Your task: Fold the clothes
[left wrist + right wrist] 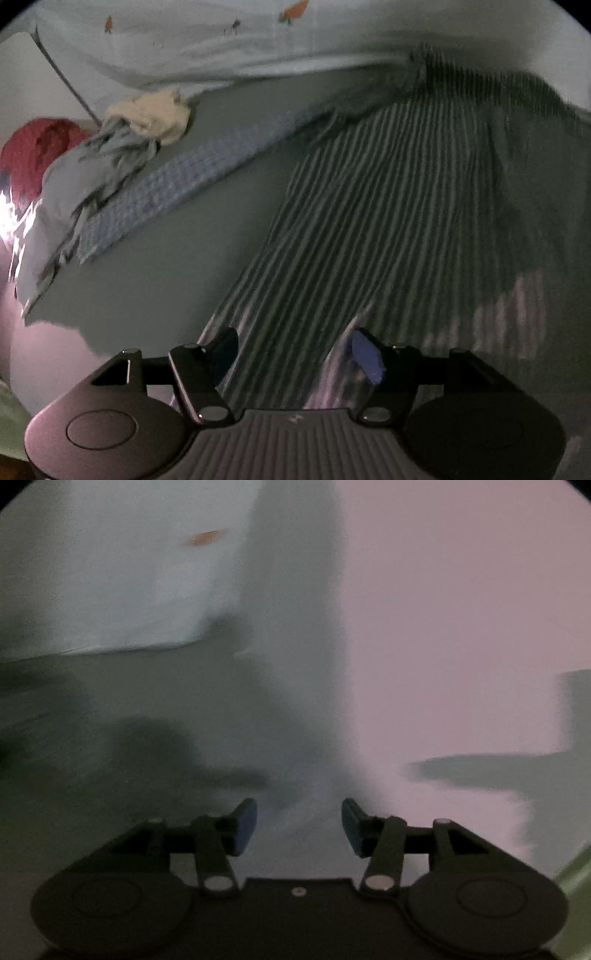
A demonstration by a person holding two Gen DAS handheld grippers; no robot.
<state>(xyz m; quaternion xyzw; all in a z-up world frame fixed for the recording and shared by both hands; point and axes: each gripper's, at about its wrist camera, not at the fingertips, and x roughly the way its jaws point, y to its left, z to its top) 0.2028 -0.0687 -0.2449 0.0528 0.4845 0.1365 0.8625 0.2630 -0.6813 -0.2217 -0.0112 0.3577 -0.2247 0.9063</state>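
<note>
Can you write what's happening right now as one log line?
task: fold clothes | left gripper: open over striped garment | right gripper: open, empty, view blurred | clothes pile: untouched

one striped garment point(388, 206), one checked cloth point(177, 177), one cream cloth point(155, 114).

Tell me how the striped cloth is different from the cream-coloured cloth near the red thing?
The dark-and-light striped cloth is spread out long and mostly flat; the plain cream-coloured cloth is scrunched in a small heap. The striped cloth reaches right up between the left claw fingers; the cream cloth lies far off, on top of a crumpled pale blue garment. The striped cloth looks much bigger in the view. Both are soft fabric lying on the same grey surface.
</note>
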